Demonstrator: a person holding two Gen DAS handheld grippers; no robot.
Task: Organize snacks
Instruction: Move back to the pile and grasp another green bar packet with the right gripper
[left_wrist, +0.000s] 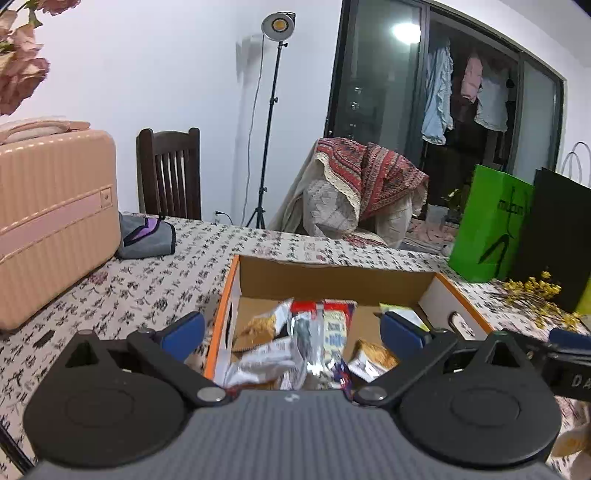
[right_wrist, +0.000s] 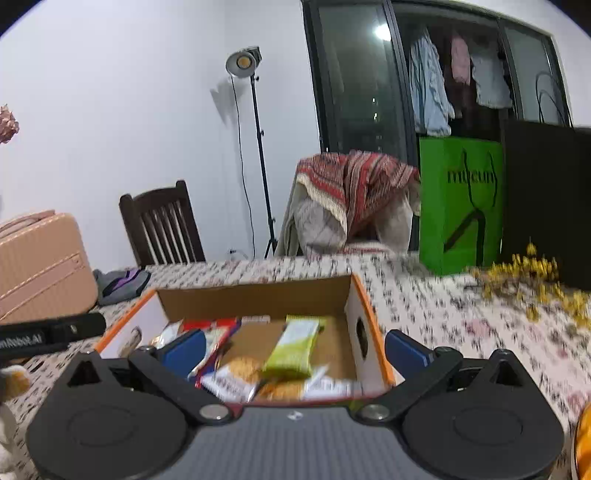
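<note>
On the patterned tablecloth (left_wrist: 155, 291), a pink case (left_wrist: 55, 221) stands at the far left, with a grey pouch (left_wrist: 147, 236) just beside it. The left gripper (left_wrist: 293, 332) hovers over the cardboard box (left_wrist: 332, 271), its 2 fingers spread apart and empty. The snacks (left_wrist: 295, 343) lie inside the box. The right gripper (right_wrist: 295, 350) is also spread wide, holding nothing, above a green bar (right_wrist: 293, 349). A green bag (right_wrist: 461, 206) stands further right.
</note>
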